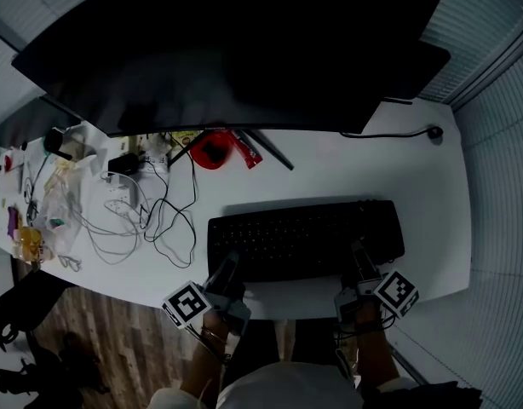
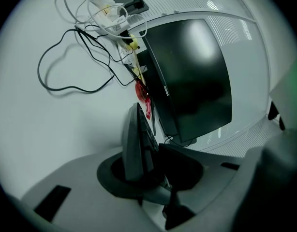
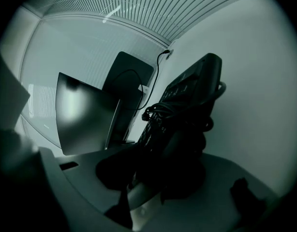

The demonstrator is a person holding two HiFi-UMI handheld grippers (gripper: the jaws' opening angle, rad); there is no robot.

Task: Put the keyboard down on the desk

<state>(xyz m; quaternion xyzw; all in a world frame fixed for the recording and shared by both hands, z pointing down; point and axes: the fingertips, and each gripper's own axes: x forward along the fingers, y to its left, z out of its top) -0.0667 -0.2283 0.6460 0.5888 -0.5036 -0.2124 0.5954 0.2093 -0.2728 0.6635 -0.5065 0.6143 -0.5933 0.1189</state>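
Observation:
A black keyboard [image 1: 304,237] lies flat and lengthwise over the front part of the white desk [image 1: 330,177]; I cannot tell whether it touches the top. My left gripper [image 1: 230,271] is shut on its front left edge, which shows as a thin grey edge [image 2: 136,139] between the jaws of this gripper [image 2: 151,161]. My right gripper [image 1: 361,262] grips the front right edge. In the right gripper view the keyboard [image 3: 192,81] stands dark between the jaws of that gripper [image 3: 163,163], with a coiled cable [image 3: 160,111] bundled on it.
A large dark monitor [image 1: 227,49] stands across the back of the desk. Loose black and white cables [image 1: 159,220] and small clutter [image 1: 48,203] cover the desk's left part, with a red object [image 1: 212,150] under the monitor. The desk's front edge runs just behind the grippers.

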